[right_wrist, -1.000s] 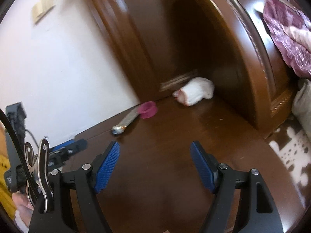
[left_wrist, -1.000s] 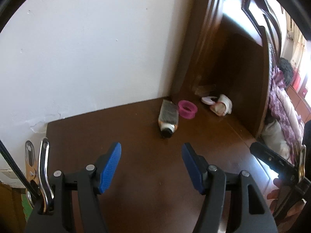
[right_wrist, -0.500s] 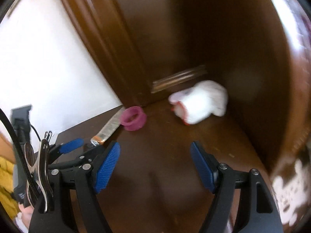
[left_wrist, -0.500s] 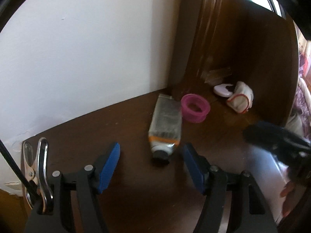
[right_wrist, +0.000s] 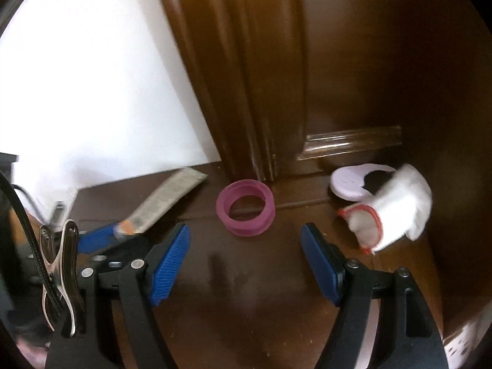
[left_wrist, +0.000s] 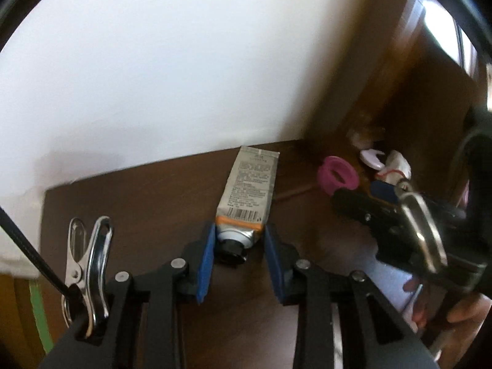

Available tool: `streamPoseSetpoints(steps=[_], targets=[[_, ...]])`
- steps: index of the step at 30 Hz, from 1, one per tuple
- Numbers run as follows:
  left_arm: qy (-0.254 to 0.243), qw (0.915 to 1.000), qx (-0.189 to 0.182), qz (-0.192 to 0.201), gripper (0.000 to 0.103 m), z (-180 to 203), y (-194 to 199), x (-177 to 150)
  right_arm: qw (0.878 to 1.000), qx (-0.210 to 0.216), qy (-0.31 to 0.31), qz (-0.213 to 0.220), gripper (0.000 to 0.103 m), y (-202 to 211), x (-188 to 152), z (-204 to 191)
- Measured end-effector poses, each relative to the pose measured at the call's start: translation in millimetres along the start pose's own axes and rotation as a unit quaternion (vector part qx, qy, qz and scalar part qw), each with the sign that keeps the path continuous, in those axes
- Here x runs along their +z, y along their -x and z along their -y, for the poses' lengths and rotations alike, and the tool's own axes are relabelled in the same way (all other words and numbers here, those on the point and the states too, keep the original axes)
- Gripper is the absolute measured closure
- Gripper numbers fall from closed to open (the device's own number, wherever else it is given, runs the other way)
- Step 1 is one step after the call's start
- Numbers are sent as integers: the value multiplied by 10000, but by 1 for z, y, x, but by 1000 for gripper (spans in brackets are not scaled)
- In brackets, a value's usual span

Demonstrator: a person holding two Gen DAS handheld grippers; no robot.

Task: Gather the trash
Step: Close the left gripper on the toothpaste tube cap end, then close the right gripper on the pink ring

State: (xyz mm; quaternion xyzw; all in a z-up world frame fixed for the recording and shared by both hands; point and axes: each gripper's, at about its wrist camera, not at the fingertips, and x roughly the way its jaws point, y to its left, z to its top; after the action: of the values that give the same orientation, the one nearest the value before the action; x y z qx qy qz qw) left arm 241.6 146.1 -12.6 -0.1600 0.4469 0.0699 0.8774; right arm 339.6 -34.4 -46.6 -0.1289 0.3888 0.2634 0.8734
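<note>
Step in hand: pickup of the first piece of trash; the left tongs (left_wrist: 236, 253) straddle the capped end of the squeezed tube (left_wrist: 247, 196), which lies flat on the dark wooden counter (left_wrist: 138, 203) with its crimped tail toward the white wall (left_wrist: 184, 61); the jaws are closing, the tube neck is between the blue pads (left_wrist: 205, 264), and a thin gap still shows on each side, so no grip is made yet. Judged requirement for the next move: complete the closure on the tube shoulder, not on the round cap, which could slip out; then lift clear before travelling.

The right tongs (right_wrist: 246, 256) stand wide and empty, aimed at the pink ring (right_wrist: 245, 206) just ahead of them; farther on and to the right lie a white glove with a red cuff (right_wrist: 396, 209) and a pale lilac curved piece (right_wrist: 353, 181), touching one another near the wooden headboard (right_wrist: 369, 61); these appear to be the remaining pickups.

View differences: the left wrist view alone shows the tube neck between the pads and the printed label and barcode; it shows the right tongs (left_wrist: 381, 192) only from the side, blurred. The right wrist view alone shows the ring's open bore and the glove's cuff clearly; there the tube (right_wrist: 167, 198) is a smeared strip at the left, and the left tongs (right_wrist: 101, 240) are too blurred to judge contact. No bin appears in either view.
</note>
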Motion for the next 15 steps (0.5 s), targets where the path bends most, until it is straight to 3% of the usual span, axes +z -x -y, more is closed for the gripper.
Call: streamPoseSetpoints(steps=[2, 5, 8, 11, 13, 15], targets=[[237, 9997, -95, -27, 70, -16, 10, -5, 9998, -143, 132, -6, 27, -5, 2, -6], [496, 9985, -236, 81, 70, -32, 27, -7, 9996, -208, 166, -71, 36, -11, 3, -13], [639, 9972, -285, 265, 70, -36, 44, -12, 9987, -382, 336, -64, 65, -18, 3, -21], [591, 9969, -199, 471, 70, -29, 55, -15, 9993, -260, 263, -51, 73, -15, 0, -24], [508, 9970, -162, 568, 70, -19, 57, -19, 9992, -246, 311, 5, 99, -8, -8, -25], [410, 9968, -109, 676, 70, -13, 59, -24, 9990, -284, 325, 143, 102, 2, -18, -24]])
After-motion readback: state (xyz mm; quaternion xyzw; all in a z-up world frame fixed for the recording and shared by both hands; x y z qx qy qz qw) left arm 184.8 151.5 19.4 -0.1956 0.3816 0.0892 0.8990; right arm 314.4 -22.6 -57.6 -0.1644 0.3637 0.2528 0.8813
